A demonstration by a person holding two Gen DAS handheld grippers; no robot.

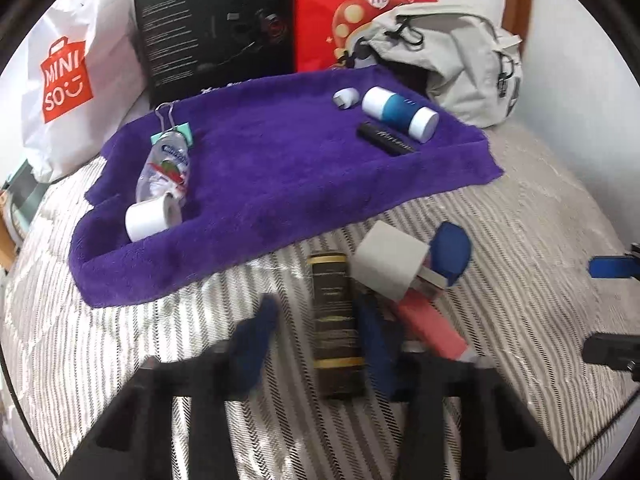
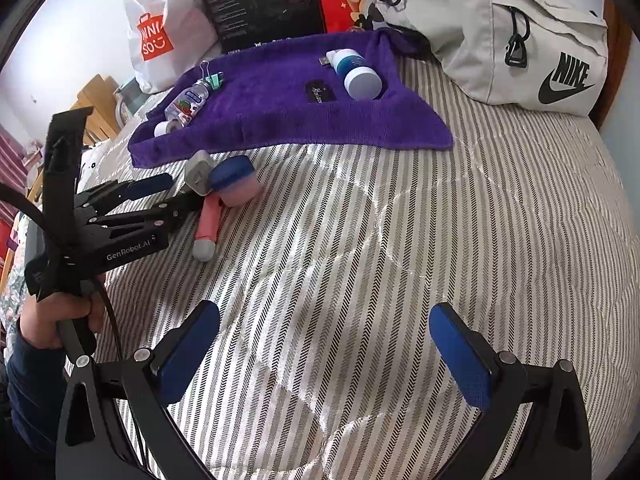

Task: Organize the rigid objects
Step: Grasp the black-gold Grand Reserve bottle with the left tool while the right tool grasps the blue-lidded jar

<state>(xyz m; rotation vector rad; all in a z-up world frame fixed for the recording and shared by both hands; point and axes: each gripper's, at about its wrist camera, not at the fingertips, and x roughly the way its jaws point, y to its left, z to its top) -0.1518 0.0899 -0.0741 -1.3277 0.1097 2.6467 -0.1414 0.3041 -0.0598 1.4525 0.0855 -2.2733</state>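
Striped quilted bedcover [image 2: 360, 240] fills both views, rumpled and pale under the light. Beyond the tools, against the wall, stand a grey Nike backpack [image 2: 520, 40], a black product box [image 1: 216, 24], a red printed bag [image 1: 360, 12] and a white Miniso bag [image 1: 64, 80]. Ahead of both grippers a purple towel [image 1: 260, 168] lies spread on the cover. On its far right part, from the left wrist view: a blue-and-white cylinder [image 1: 400, 114] on its side, a flat black case [image 1: 386, 139] just nearer the tool, a small white cap-like piece [image 1: 345, 98] beside the cylinder's far end. On the towel's left part: a clear squeeze bottle [image 1: 166, 168], a mint binder clip [image 1: 174, 130] at its far end, a white roll [image 1: 152, 216] at its near end. Left gripper [image 1: 320, 328] sits low over the cover just short of the towel's near edge; the picture is blurred with motion, and its blue fingers [image 1: 256, 340] flank a dark gold-banded tube [image 1: 336, 320], right finger against it, left finger a little off, so a firm clamp cannot be told. Just right of that tube lie a grey block [image 1: 390, 266], a pink stick [image 1: 432, 324] and a pink pot with blue lid [image 1: 450, 254], crowded together. Right gripper [image 2: 324, 356] hangs released over bare cover, jaws wide, nothing between them.
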